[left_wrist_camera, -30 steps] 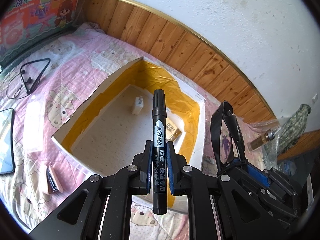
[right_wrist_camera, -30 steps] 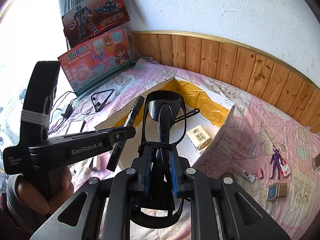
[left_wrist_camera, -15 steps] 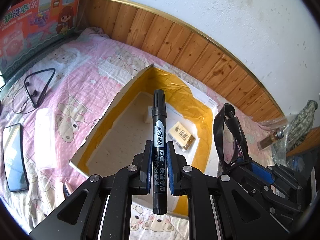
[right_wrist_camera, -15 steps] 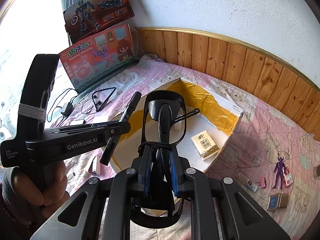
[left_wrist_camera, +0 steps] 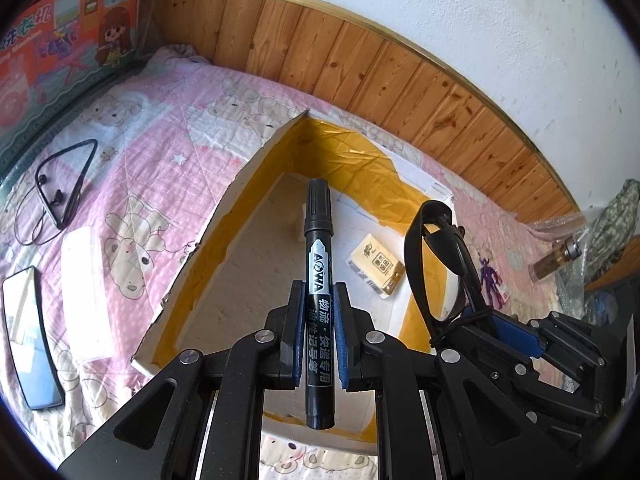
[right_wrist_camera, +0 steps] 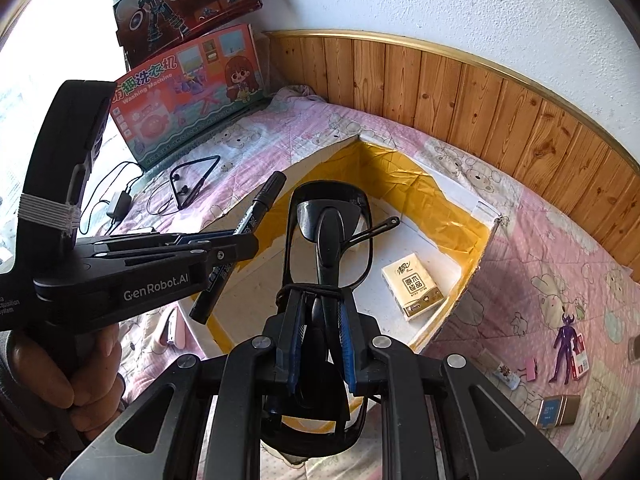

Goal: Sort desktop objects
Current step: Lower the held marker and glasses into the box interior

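Both jaws clenched: left gripper on the marker, right gripper on the glasses, now nearer over the box, ready for dropping.

Both grippers sit closer over the yellow-lined box than before — left gripper with marker, right gripper with glasses; box interior looms larger.

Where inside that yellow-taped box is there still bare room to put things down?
Most of the white floor of the yellow-taped cardboard box is bare: the wide stretch between its left wall and the small yellow tissue pack. The pack fills the right part. Outside, the pink quilt's right edge is crowded with a purple toy figure and a small tin.
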`<state>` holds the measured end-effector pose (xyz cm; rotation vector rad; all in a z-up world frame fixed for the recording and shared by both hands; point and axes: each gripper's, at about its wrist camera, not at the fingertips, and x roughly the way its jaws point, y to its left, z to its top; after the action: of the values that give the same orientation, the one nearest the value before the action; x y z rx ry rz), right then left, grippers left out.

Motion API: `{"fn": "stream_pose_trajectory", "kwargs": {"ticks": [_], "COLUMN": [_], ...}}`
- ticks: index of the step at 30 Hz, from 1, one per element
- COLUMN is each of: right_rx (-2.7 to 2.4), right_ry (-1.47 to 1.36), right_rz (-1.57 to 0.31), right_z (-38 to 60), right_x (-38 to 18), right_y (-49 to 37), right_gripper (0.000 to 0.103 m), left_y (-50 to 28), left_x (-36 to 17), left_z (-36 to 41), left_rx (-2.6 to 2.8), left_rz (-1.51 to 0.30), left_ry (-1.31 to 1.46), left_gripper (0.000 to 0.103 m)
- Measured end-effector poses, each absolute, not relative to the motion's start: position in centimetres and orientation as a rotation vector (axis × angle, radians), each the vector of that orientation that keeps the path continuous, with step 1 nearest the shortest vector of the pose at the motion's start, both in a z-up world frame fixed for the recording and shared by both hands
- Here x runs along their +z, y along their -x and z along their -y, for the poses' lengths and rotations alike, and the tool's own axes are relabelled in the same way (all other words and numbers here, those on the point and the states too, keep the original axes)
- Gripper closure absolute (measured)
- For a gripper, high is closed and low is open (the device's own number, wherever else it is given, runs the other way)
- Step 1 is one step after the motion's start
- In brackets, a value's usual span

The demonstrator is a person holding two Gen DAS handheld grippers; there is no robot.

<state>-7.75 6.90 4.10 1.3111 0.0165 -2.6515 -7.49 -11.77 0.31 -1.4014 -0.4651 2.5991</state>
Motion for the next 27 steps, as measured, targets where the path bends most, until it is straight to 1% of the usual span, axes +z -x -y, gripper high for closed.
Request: {"fn": "stream_pose_trajectory", "kwargs": {"ticks": [27], "right_rx": [-2.569], "right_ry": [-1.480], "right_rz": [-0.070], "right_z": [-6.6], "right_x": [0.1], "right_y": [12.8], "right_gripper": [0.085], "left_y": [9.7], "left_x": [-3.0], "left_z": [10.7], "left_rx": [2.542], "left_rz": [0.352], "left_ry": [1.551], "left_gripper": [0.090]}}
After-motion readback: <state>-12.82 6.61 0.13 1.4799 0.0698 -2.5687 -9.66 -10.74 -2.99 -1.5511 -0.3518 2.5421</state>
